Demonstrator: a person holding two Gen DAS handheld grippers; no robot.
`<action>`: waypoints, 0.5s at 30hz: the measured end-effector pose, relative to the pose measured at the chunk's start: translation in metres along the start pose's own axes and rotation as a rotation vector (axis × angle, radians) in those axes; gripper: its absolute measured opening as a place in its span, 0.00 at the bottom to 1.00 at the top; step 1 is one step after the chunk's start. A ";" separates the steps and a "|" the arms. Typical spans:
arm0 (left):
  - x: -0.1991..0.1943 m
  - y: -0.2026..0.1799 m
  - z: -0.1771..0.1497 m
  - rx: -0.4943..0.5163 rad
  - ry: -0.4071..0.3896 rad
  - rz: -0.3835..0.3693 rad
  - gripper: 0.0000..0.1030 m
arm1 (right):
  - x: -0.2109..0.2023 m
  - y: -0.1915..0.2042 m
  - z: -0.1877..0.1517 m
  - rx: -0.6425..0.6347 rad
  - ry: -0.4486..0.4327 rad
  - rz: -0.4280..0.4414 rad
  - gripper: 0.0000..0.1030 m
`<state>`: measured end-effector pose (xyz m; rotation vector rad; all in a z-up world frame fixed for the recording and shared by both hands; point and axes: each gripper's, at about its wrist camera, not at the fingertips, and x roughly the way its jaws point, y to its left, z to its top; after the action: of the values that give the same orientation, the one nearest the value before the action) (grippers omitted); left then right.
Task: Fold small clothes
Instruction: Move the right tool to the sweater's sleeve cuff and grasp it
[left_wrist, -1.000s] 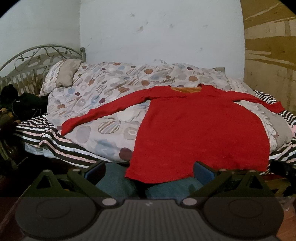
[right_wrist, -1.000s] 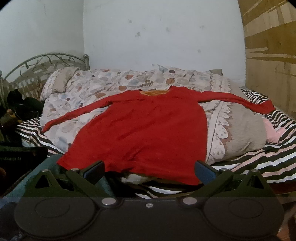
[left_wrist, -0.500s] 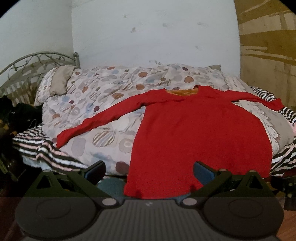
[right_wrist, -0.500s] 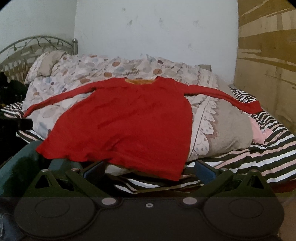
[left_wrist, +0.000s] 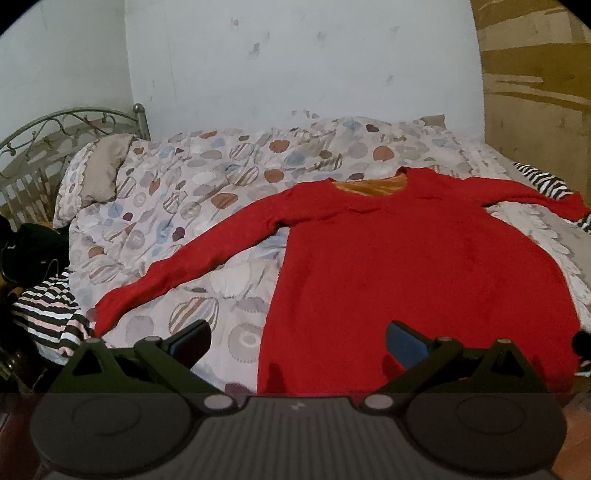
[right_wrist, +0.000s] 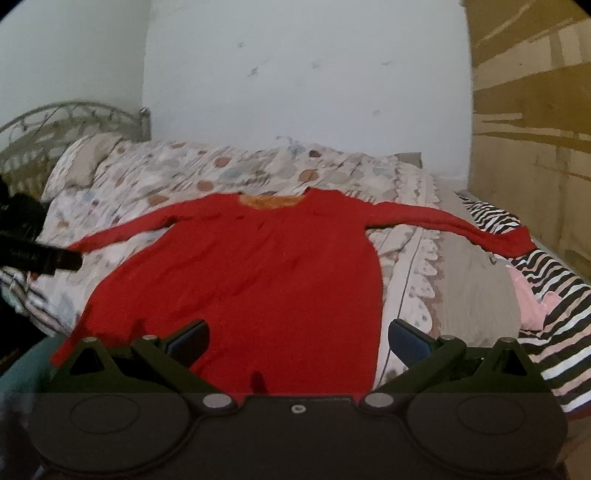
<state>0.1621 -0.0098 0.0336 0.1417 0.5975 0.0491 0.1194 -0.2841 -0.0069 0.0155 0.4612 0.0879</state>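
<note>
A red long-sleeved top (left_wrist: 417, 266) lies flat on the bed, front up, both sleeves spread out, an orange lining showing at the neck. It also shows in the right wrist view (right_wrist: 258, 277). My left gripper (left_wrist: 297, 341) is open and empty over the hem's left corner. My right gripper (right_wrist: 297, 339) is open and empty over the hem's right part. The lowest hem edge is hidden behind both grippers.
The top rests on a dotted quilt (left_wrist: 207, 192) over a striped sheet (right_wrist: 546, 347). A metal headboard (left_wrist: 55, 129) and pillow (left_wrist: 99, 170) stand at the left. A pink cloth (right_wrist: 532, 299) lies right. A wooden panel (right_wrist: 532, 122) bounds the right. A dark object (right_wrist: 33, 258) juts in at left.
Both grippers have moved forward and up toward the bed, so the hem now lies between their fingers. Both stay open. The top has not moved.
</note>
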 end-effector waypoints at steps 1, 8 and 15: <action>0.008 0.000 0.004 0.002 0.007 0.002 1.00 | 0.005 -0.002 0.002 0.010 -0.004 -0.006 1.00; 0.061 -0.003 0.032 0.023 0.039 0.006 1.00 | 0.049 -0.023 0.017 0.084 -0.013 -0.075 1.00; 0.115 -0.016 0.058 0.022 0.050 -0.009 1.00 | 0.092 -0.063 0.036 0.124 -0.036 -0.148 1.00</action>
<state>0.2901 -0.0222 0.0150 0.1591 0.6486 0.0374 0.2230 -0.3391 -0.0178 0.1047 0.4298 -0.0868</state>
